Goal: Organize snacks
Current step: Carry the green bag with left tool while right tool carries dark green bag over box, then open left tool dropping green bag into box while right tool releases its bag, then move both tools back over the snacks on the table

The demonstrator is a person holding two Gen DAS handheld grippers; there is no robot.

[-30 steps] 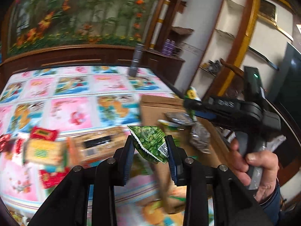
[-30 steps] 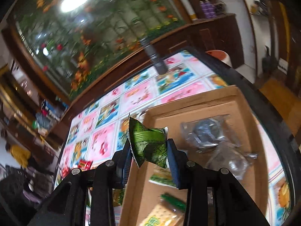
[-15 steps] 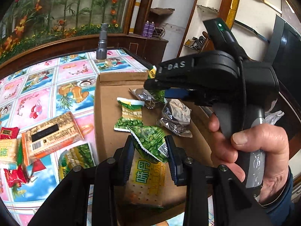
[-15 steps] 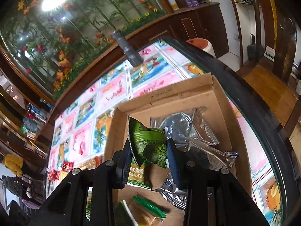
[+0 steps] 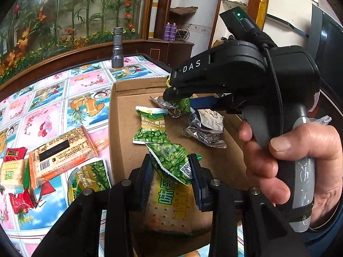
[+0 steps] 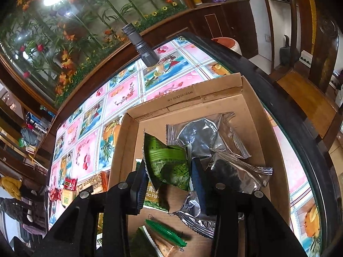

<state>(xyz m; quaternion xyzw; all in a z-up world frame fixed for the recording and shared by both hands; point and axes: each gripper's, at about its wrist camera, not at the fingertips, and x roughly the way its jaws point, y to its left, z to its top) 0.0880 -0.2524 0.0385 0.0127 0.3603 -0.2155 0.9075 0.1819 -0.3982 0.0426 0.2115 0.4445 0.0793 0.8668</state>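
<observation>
Left gripper (image 5: 171,169): I have its jaws clamped on a green pea packet (image 5: 171,160), both pads pressing the crumpled foil, hanging over the near part of the cardboard box (image 5: 113,128).
Right gripper (image 6: 169,171): my jaws have just been opening; a second green packet (image 6: 167,162) sits between them, leaning on the left pad with a gap showing at the right pad.
Only the left wrist view shows: my right hand (image 5: 300,162) wrapped round the right gripper's grey handle, and that tool's nose low over the far half of the box.
Only the right wrist view shows: the box's far right corner and the dark table edge (image 6: 300,128) running just beside the box's right wall.
Box contents: two silver foil packets (image 6: 205,135) at the far right, one flat green pea packet (image 5: 150,126) mid-floor, a cracker packet (image 5: 171,203) under my left jaws.
Outside the box: on the patterned tablecloth (image 5: 53,98) to the left lie an orange cracker packet (image 5: 62,150), another green packet (image 5: 90,177) touching the box wall, and small red and yellow packets (image 5: 12,169) near the picture's edge.
Open room: bare cardboard along the box's left wall and far end; the grey flashlight (image 5: 117,47) stands well apart at the table's far side.
</observation>
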